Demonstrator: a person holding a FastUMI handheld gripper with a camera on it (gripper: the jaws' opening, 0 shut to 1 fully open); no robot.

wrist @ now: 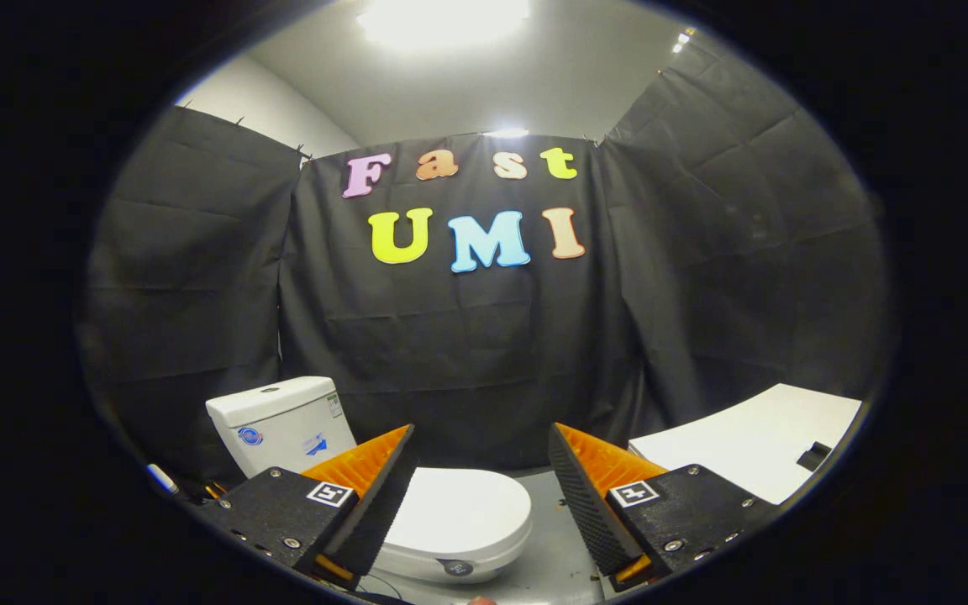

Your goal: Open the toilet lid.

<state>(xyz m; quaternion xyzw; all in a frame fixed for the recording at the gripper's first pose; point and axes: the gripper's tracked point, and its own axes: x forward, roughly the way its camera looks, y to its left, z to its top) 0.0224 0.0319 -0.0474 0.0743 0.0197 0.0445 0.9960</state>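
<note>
Below the open hand-held gripper, closed toilet lid.

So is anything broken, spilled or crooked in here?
Nothing stands out. The toilet lid lies closed and flat, the tank stands upright behind it, and the claw hangs open above it, touching nothing.

The camera rides on the gripper and looks forward between its two fingers, which stand wide apart with nothing held. It sits above the white toilet with a shiny closed lid and looks slightly down at it from close by. Straight ahead it faces the black cloth wall of the booth. A flat white worktop lies past the right finger. The grey ceiling with a bright lamp shows high up.
</note>
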